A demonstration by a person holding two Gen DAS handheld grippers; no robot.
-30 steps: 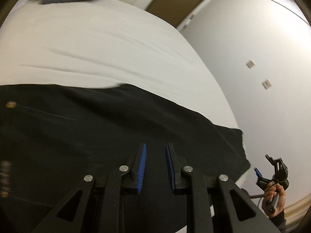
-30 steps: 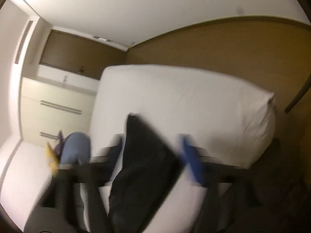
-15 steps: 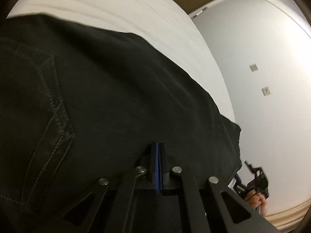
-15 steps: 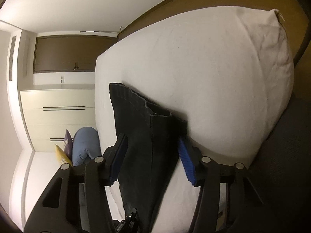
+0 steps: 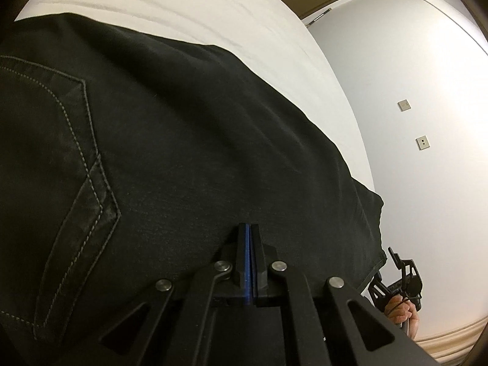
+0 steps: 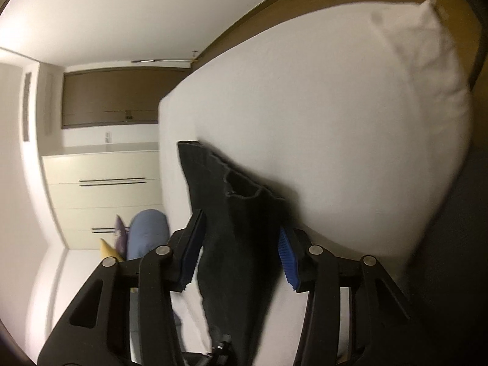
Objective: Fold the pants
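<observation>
Now that the left gripper (image 5: 250,238) has gone from parted to clamped on the black pants (image 5: 183,140) at lower centre, the right gripper (image 6: 241,250) straddles the hem, jaws apart; pants lie on the white bed (image 6: 305,106). Next, I'd judge: right pinch.

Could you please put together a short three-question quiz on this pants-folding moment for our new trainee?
1. True or false: the left gripper is shut.
2. How do the right gripper's jaws stand around the black pants? A) open on either side B) clamped tight C) away from the cloth
3. What do the pants lie on?

Key: 1 true; 2 A; 3 the white bed.
</observation>
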